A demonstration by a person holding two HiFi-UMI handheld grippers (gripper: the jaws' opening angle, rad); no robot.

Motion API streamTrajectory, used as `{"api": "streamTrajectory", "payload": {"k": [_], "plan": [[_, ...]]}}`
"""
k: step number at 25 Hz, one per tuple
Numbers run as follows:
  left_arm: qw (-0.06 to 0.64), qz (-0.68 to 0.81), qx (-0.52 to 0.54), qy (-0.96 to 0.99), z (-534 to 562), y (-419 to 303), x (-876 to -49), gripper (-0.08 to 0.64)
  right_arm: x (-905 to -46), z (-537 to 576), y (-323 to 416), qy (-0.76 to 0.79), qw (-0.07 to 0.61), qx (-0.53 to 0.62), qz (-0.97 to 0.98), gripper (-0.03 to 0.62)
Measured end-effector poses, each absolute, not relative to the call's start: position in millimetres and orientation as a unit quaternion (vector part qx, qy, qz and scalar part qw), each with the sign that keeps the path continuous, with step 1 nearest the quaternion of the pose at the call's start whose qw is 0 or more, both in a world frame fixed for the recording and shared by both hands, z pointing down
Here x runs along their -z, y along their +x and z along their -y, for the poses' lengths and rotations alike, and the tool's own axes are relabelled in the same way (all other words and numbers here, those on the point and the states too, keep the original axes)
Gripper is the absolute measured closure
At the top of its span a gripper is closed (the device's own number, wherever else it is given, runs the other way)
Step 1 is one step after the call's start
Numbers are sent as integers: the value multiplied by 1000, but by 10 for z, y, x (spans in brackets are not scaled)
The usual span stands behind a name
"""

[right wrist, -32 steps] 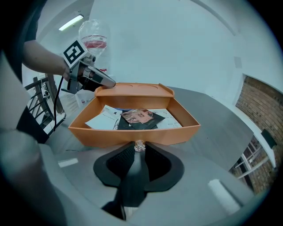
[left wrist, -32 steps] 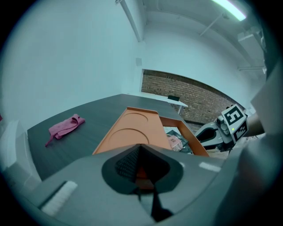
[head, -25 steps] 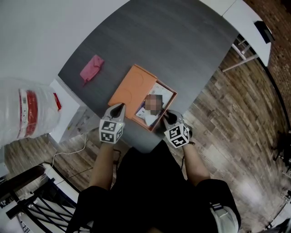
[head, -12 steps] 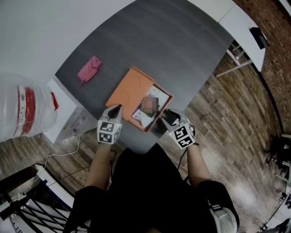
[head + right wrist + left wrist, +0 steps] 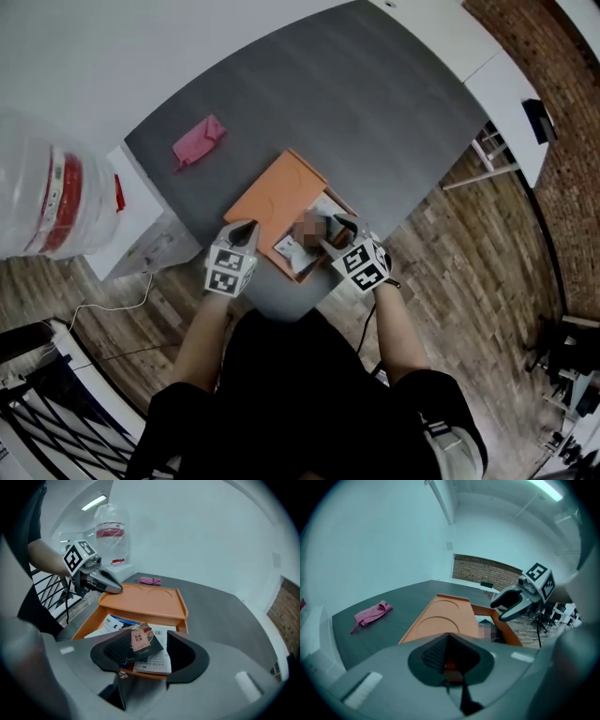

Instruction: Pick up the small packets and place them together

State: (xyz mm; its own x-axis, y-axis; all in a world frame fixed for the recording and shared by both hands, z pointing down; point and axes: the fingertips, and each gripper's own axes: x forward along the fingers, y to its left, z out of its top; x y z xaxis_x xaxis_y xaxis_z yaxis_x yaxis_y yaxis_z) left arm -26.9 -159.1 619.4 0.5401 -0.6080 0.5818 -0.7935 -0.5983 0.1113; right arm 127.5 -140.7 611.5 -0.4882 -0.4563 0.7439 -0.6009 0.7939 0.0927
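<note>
We have the right claw spread wide over the open end of the orange box, which sits mid-frame in the head view, near the lower edge of the desk. A small dark packet with a red label sits between its jaws. It leans on the left-hand pad and is not pinched. Under it lie printed sheets. The left claw is pressed together on nothing, just beside the box's lower-left edge.

We judge the packet light, thin and limp, with a slick wrapper, so it may slide or fold. We would pinch it across its flat faces near the middle, firmly but without crushing it, and keep the sheets below out of the grip. A pink cloth lies well apart at upper left.
</note>
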Motion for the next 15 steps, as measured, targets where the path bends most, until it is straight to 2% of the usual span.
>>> {"api": "streamTrajectory", "payload": {"k": [11, 15], "plan": [[188, 410, -261, 853, 1586, -205, -6138, 560, -6498, 1503, 1188, 220, 502, -96, 831, 329], [189, 411, -266, 851, 1579, -182, -6125, 560, -6604, 1516, 1180, 191, 515, -133, 825, 245]]}}
